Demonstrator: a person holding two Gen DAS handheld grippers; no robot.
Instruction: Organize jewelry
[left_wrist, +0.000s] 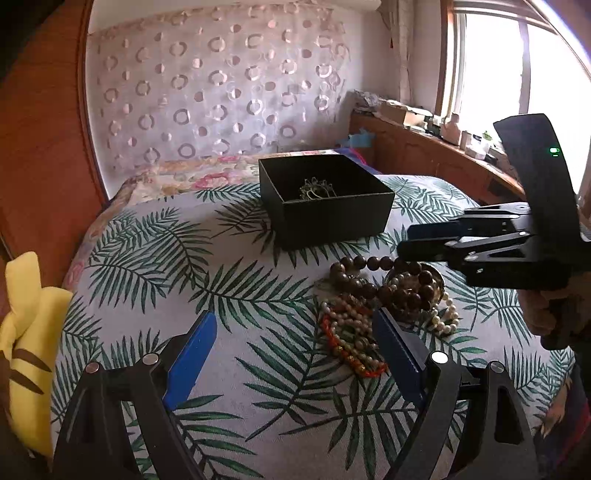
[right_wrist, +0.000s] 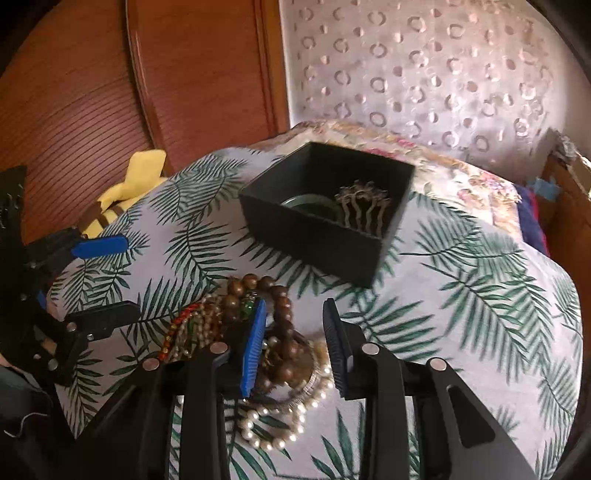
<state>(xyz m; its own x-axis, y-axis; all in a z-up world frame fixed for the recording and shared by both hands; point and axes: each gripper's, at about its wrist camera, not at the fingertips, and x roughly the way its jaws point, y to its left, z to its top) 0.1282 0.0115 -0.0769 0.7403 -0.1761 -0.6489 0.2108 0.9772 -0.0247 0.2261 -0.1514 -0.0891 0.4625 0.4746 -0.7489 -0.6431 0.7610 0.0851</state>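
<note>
The right gripper (right_wrist: 295, 345) is being held half-spread over the wooden beads (right_wrist: 282, 325), gripping nothing; the left gripper (left_wrist: 295, 345) is being held wide beside them. Tangled strands risk being dragged along toward the box (right_wrist: 325, 210) behind the beads.

The left gripper (left_wrist: 291, 341) has 2 flat blue pads, each mounted at the tip of a black angular linkage arm. 2 round silver pins sit behind each pad, and a slot is cut into each outer arm further back. The right gripper (right_wrist: 295, 345) is built alike: ribbed blue pads (right_wrist: 253, 350) on black arms with the same silver pins. Behind its fingers, its black body carries a tall black housing with a small green light, above a black handle.
</note>
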